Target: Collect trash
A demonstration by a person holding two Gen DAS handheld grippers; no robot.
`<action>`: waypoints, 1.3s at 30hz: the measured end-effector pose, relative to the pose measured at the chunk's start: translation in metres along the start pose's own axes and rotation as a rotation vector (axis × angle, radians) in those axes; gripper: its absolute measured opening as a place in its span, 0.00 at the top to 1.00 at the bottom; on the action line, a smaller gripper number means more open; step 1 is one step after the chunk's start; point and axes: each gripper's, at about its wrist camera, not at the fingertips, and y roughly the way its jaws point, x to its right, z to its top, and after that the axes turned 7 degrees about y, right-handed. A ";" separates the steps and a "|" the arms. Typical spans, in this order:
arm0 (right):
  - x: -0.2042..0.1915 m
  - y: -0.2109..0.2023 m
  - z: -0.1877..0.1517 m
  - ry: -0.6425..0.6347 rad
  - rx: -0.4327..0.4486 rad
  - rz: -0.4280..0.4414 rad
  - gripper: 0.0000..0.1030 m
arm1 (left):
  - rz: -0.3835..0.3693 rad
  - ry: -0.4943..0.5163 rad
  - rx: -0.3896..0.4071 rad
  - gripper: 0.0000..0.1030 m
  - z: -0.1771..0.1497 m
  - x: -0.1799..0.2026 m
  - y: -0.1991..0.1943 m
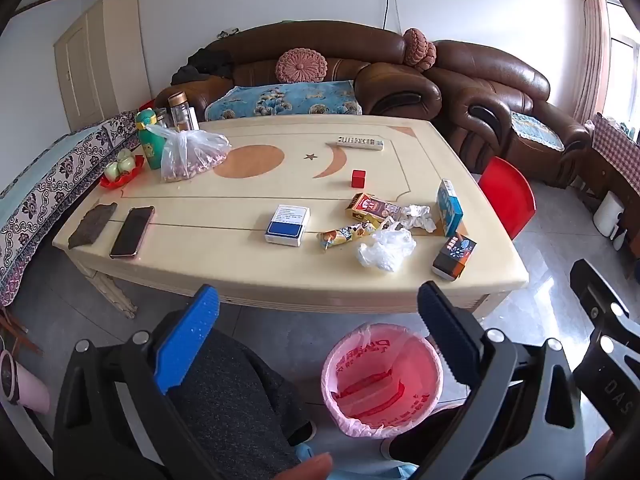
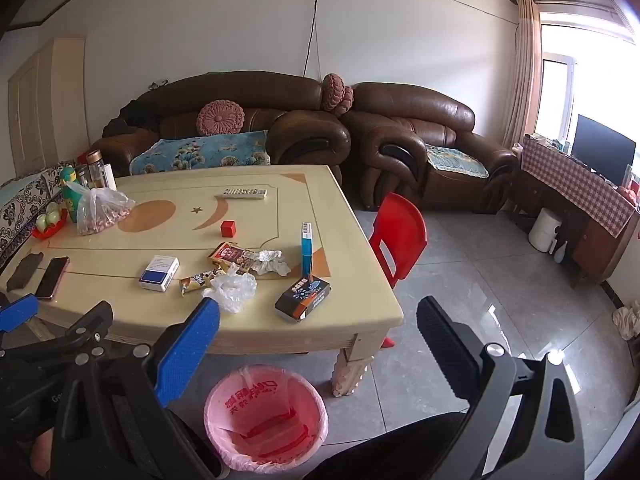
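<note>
While both grippers are held above the floor short of the table point(image 1: 192, 268), nothing is gripped. The left gripper point(image 1: 320, 344) is seen w/ fingers spread wide and nothing between them; the right gripper point(image 2: 320, 352) likewise, fingers fully apart.

Places are given rel. to the pink-lined bin point(image 1: 382, 380), which is set on the floor just in front of the table's near edge, between the person's knees. Red and pale scraps are seen at its bottom.

Trash is clustered on the tabletop beyond the bin, toward the near right corner: a crumpled clear plastic bag point(image 1: 386, 250) closest, a yellow snack wrapper point(image 1: 346, 235) touching it on the left, a red-brown wrapper point(image 1: 370, 206) and a crumpled white tissue point(image 1: 418, 216) just behind. An orange-black box point(image 1: 454, 256) is placed right of the bag, near the table edge; a blue box point(image 1: 450, 208) is stood upright behind it. A blue-white box point(image 1: 288, 224) is laid flat left of the wrappers.

Farther from the bin, a red cube point(image 1: 359, 179) and a remote point(image 1: 360, 143) are seen mid-table. A phone point(image 1: 132, 232) is laid well to the left, and a bag of nuts point(image 1: 188, 156) at the far left by a green bottle point(image 1: 150, 142). A red chair point(image 1: 510, 200) is stood off the table's right end.
</note>
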 end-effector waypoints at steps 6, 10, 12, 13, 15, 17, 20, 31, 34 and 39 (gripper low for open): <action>-0.001 0.000 0.000 -0.003 -0.004 -0.002 0.06 | -0.001 -0.004 -0.001 0.06 0.000 0.000 0.000; -0.001 0.000 0.001 -0.004 -0.002 -0.003 0.06 | -0.003 -0.004 -0.005 0.06 0.000 0.000 0.000; -0.001 0.000 0.001 -0.005 -0.002 -0.004 0.06 | -0.002 -0.001 -0.004 0.06 -0.002 0.002 0.000; -0.001 0.000 0.001 -0.006 -0.001 -0.005 0.06 | -0.002 -0.002 -0.005 0.06 -0.004 0.003 0.001; 0.000 0.000 0.001 -0.002 0.001 -0.004 0.06 | -0.005 -0.003 -0.005 0.06 -0.004 0.003 0.001; 0.000 0.000 0.001 0.000 0.000 -0.003 0.06 | -0.003 -0.002 -0.007 0.06 -0.003 0.003 0.001; 0.000 -0.001 0.001 0.000 0.000 -0.001 0.06 | -0.005 -0.002 -0.009 0.06 0.000 0.002 0.001; 0.000 -0.002 -0.002 0.000 0.001 -0.003 0.06 | -0.003 0.001 -0.016 0.06 -0.007 0.002 0.003; 0.000 -0.002 -0.001 0.000 -0.001 -0.002 0.06 | -0.003 0.001 -0.016 0.06 -0.006 0.002 0.004; 0.000 -0.002 -0.001 0.000 -0.001 -0.002 0.06 | -0.007 -0.001 -0.019 0.06 -0.005 0.002 0.004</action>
